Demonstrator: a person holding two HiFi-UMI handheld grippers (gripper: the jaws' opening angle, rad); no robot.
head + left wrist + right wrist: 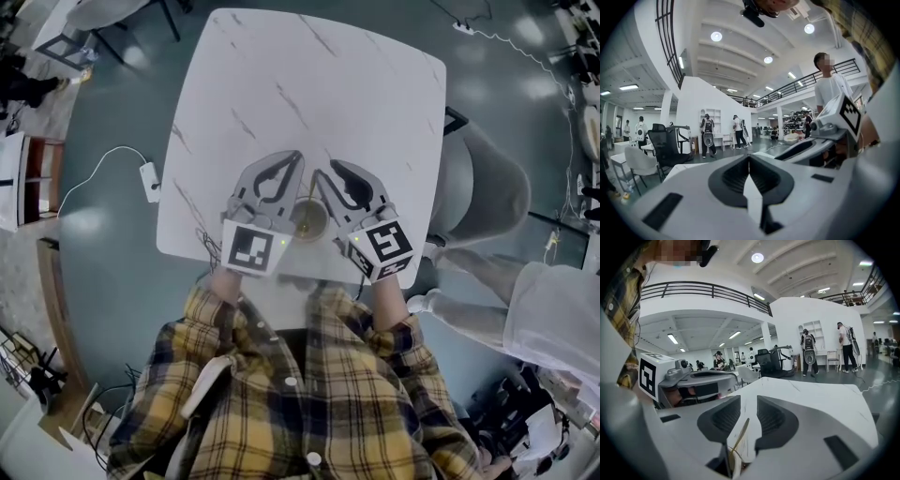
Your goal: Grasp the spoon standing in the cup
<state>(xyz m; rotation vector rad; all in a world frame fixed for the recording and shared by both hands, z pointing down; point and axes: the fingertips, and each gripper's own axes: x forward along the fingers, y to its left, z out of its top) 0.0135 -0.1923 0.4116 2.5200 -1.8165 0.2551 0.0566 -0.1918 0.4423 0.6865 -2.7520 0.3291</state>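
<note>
White table (309, 84) bears the cup (307, 219); right gripper (749, 400) spread around its spoon (740, 432), ready to pinch; left gripper (749, 161) pressed together, idle

The right gripper's (748, 401) grey jaws stand apart. In the gap between them leans a slim golden spoon (740, 434), touching neither, over a round cup's (734, 461) rim.

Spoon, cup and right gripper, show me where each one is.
spoon (740, 434): right gripper view, middle of its handle.
cup (307, 236): head view, near rim.
right gripper (748, 401): right gripper view, midway between its fingertips.
</note>
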